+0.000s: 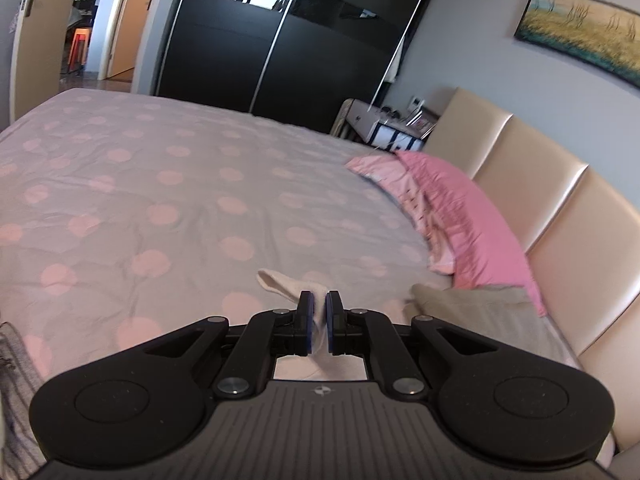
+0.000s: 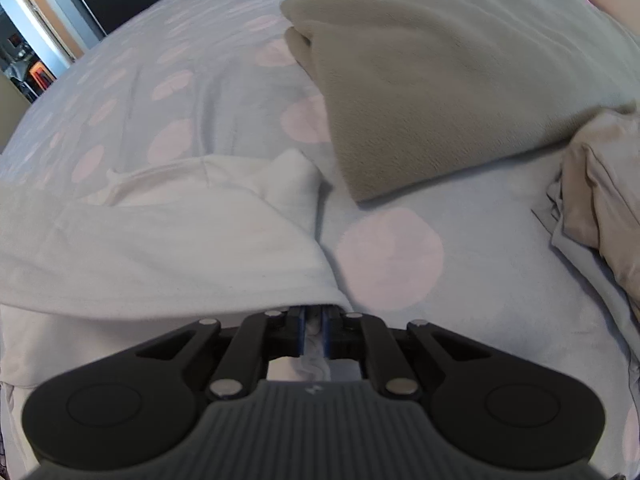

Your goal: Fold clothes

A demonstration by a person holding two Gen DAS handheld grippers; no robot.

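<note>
White garment (image 2: 168, 248): 1, pinched by 2 claws, left claw (image 1: 319, 312), right claw (image 2: 313, 330).

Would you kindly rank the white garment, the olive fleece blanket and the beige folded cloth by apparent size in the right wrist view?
1. Olive fleece blanket and white garment: similar; the garment lies nearer the camera.
2. Beige folded cloth, cropped by the frame edge.

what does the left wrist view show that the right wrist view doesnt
Only the left wrist view: the pink pillow, padded headboard, painting, and the left gripper shut on white cloth.
Only the right wrist view: the white garment spread wide, a beige pile, and the right gripper shut on the garment's edge.
Both: the spotted bedspread, black wardrobe, and olive folded cloth.
</note>
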